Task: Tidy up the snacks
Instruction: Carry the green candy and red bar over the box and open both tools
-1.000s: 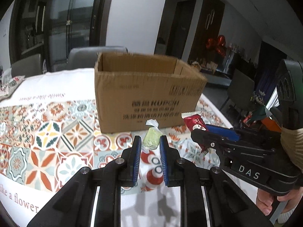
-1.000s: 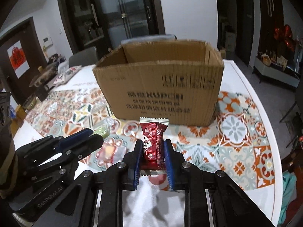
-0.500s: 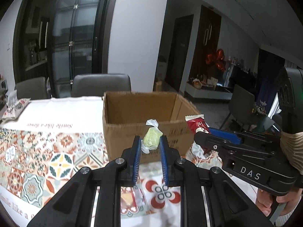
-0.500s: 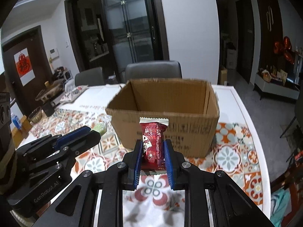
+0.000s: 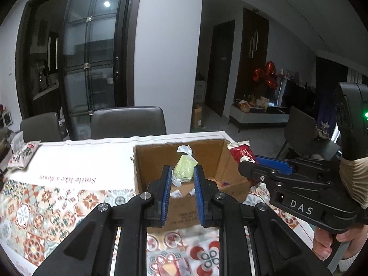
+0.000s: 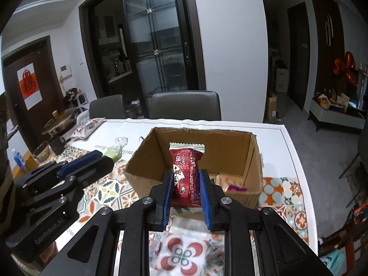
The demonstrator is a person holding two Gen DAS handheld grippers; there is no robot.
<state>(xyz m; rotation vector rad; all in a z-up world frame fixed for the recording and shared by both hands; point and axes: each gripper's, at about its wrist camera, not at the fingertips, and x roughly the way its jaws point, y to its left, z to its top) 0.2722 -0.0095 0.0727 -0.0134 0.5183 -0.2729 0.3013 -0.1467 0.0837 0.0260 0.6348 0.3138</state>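
My left gripper [image 5: 182,174] is shut on a pale green wrapped candy [image 5: 185,169], held raised before the open cardboard box [image 5: 147,161]. My right gripper [image 6: 185,179] is shut on a red snack packet [image 6: 186,174], held raised at the box's near wall [image 6: 142,184]. Several wrapped snacks [image 6: 232,185] lie on the box floor. The right gripper and its red packet [image 5: 242,155] also show at the right of the left wrist view. The left gripper and green candy [image 6: 112,150] show at the left of the right wrist view.
The box stands on a table with a patterned tile cloth [image 5: 46,207]. A snack bag [image 5: 23,155] lies at the far left, and a small wrapper [image 6: 155,245] lies near the front edge. Grey chairs [image 6: 184,105] stand behind the table. Pots and cups [image 6: 54,138] sit far left.
Both grippers have risen with their snacks and moved toward the box. The view now looks down into the open box instead of at its front wall.
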